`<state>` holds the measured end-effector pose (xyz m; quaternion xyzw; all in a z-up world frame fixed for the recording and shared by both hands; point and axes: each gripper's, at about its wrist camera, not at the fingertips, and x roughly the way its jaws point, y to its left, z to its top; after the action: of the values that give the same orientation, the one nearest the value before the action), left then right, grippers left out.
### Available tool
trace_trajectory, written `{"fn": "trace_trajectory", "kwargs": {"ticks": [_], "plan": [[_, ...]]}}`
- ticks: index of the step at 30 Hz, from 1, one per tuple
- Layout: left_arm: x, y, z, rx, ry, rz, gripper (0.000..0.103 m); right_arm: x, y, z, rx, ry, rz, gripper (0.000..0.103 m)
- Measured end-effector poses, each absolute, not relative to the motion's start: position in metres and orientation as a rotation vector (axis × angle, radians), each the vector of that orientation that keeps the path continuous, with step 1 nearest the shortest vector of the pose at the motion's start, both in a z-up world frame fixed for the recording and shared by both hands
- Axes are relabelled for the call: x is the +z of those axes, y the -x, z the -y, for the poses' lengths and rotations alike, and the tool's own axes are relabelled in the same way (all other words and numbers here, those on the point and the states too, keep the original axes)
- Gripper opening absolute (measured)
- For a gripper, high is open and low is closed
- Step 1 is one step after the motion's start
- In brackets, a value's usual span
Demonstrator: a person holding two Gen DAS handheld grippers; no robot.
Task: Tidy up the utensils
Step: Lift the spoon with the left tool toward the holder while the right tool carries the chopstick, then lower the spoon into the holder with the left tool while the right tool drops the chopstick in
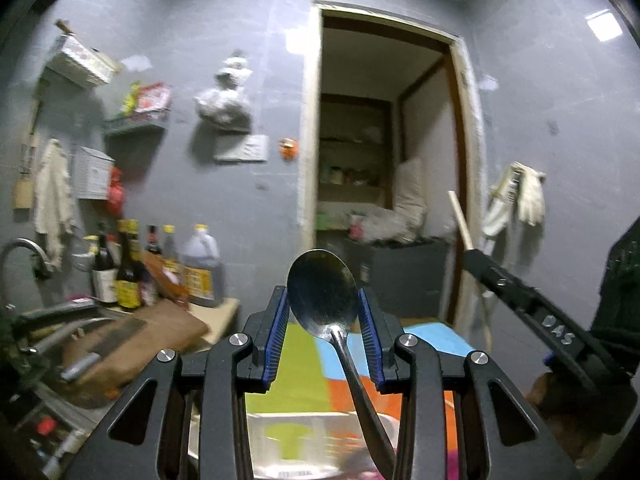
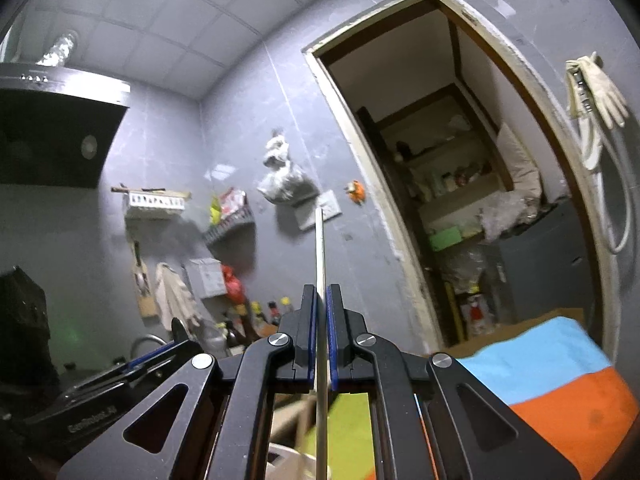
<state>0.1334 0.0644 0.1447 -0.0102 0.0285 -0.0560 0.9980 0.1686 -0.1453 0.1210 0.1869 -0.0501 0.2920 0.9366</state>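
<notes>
In the left wrist view a metal spoon (image 1: 324, 292) stands bowl up between the blue pads of my left gripper (image 1: 323, 320); the pads press the edges of its bowl and its handle runs down toward a white utensil holder (image 1: 316, 436). My right gripper (image 2: 321, 320) is shut on a pale chopstick (image 2: 319, 248) that points upward; it also shows in the left wrist view (image 1: 460, 220) at the right. Both are held in the air above a mat of green, blue and orange patches (image 2: 560, 380).
A counter at the left holds sauce bottles (image 1: 160, 268), a wooden cutting board (image 1: 152, 336) with a cleaver and a sink tap (image 1: 24, 252). Wall shelves (image 2: 156, 200), a range hood (image 2: 56, 136) and an open doorway (image 1: 384, 160) are behind.
</notes>
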Motion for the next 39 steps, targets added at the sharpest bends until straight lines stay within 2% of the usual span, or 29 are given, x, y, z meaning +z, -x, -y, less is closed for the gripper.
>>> {"fn": "trace_trajectory", "kwargs": {"ticks": [13, 39], "plan": [[0.117, -0.16, -0.137, 0.076, 0.057, -0.097, 0.03, 0.106, -0.193, 0.097, 0.56, -0.367, 0.08, 0.003], [0.068, -0.182, -0.122, 0.099, 0.04, -0.165, 0.031, 0.065, -0.193, 0.068, 0.453, -0.219, 0.096, 0.003]]}}
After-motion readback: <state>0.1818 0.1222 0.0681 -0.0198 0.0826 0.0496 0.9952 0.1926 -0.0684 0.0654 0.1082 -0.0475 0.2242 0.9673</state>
